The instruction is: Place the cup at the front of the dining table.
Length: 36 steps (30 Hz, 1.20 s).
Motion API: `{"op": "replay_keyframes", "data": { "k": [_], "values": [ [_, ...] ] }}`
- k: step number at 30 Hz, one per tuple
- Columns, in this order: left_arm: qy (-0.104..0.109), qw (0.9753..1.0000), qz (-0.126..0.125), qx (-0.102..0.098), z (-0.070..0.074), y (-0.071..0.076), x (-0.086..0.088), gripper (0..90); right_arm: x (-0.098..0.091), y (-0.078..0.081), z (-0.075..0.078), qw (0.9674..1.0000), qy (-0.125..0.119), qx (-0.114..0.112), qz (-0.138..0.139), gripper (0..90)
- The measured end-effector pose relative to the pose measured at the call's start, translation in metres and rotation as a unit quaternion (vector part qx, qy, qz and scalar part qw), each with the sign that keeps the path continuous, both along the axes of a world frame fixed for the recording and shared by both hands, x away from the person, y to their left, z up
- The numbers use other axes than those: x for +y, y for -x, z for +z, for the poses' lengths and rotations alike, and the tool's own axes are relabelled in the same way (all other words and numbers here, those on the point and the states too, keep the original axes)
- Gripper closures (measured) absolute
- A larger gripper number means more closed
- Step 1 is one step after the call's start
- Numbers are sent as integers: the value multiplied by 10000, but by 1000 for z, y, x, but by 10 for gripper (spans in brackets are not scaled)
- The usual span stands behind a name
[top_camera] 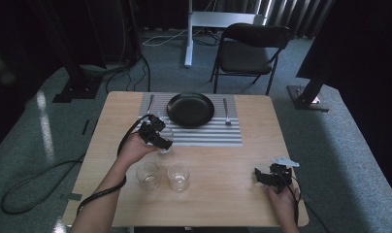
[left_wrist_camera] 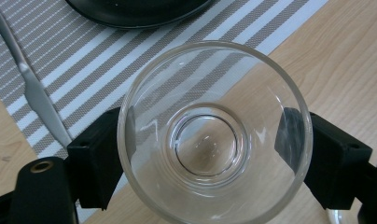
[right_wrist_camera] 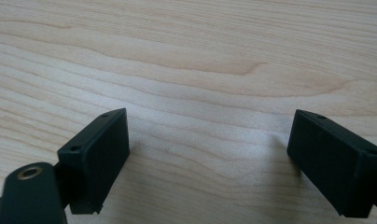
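My left gripper (top_camera: 161, 141) is shut on a clear empty drinking glass (top_camera: 167, 146) at the near left edge of the striped placemat (top_camera: 218, 136). In the left gripper view the two black jaws press on opposite sides of the glass (left_wrist_camera: 214, 140), seen from above through its open rim, and my left gripper (left_wrist_camera: 205, 156) holds it over the line where the placemat (left_wrist_camera: 84, 60) meets the wood. My right gripper (top_camera: 260, 175) rests at the near right of the table. In its own view my right gripper (right_wrist_camera: 210, 154) stands open over bare wood with nothing between the jaws.
Two more clear glasses (top_camera: 148, 175) (top_camera: 178, 176) stand side by side near the table's front. A black plate (top_camera: 190, 109) sits mid-placemat, with a knife (top_camera: 150, 104) to its left and a fork (top_camera: 226, 112) to its right. A black chair (top_camera: 250, 51) stands beyond the table.
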<state>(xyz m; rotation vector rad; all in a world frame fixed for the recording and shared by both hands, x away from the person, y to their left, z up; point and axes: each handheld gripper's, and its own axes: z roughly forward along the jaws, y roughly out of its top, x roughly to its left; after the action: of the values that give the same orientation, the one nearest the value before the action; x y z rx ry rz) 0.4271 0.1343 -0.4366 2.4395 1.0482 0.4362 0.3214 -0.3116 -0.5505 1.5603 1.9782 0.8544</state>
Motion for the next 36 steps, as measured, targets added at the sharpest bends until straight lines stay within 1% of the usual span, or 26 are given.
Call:
{"op": "replay_keyframes", "data": {
  "k": [3, 4, 5, 8, 10, 13, 15, 18, 19, 20, 25, 28, 31, 32, 36],
  "values": [
    [36, 10000, 88, 15, 1, -5, 2, 186, 0, 0, 0, 10000, 0, 0, 0, 122],
    [96, 9999, 122, 18, 1, -7, 3, 186, 0, 0, 0, 10000, 2, 0, 1, 123],
    [108, 9998, 157, 25, 1, -9, 4, 186, 0, 0, 0, 10000, 1, 0, 1, 123],
    [61, 9997, 228, -7, -1, -13, 4, 186, 0, 0, 0, 10000, 0, 0, -1, 123],
    [94, 9995, 288, 17, -2, -16, 6, 186, 0, 0, 0, 10000, 0, 0, 1, 123],
    [103, 9993, 345, -37, -4, -17, 7, 186, 0, 0, 0, 10000, 1, 0, 1, 123],
    [97, 9993, 373, -15, -5, -19, 7, 186, 0, 0, 0, 10000, 2, 0, 1, 123],
    [101, 9990, 431, -38, -5, -22, 7, 186, 0, 0, 0, 10000, 0, 0, 0, 123],
    [174, 9987, 478, -16, -5, -26, 10, 186, 0, 0, 0, 10000, 0, 0, 0, 123],
    [203, 9985, 506, -12, -5, -28, 10, 186, 0, 0, 0, 10000, 2, 0, 1, 123],
    [81, 9979, 645, -60, -4, -39, 11, 186, 0, 0, 0, 10000, 1, 0, 1, 123],
    [53, 9980, 632, -75, -3, -43, 10, 186, 0, 0, 0, 10000, 0, 0, 1, 123],
    [65, 9979, 643, -69, -3, -46, 11, 186, 0, 0, 0, 10000, 2, 0, 1, 123],
    [-6, 9978, 667, -55, -5, -50, 11, 186, 0, 0, 0, 10000, 2, -1, 1, 123],
    [-12, 9973, 730, 1, -8, -58, 15, 186, 0, 0, 0, 10000, 3, -1, 2, 123]
  ]
}}
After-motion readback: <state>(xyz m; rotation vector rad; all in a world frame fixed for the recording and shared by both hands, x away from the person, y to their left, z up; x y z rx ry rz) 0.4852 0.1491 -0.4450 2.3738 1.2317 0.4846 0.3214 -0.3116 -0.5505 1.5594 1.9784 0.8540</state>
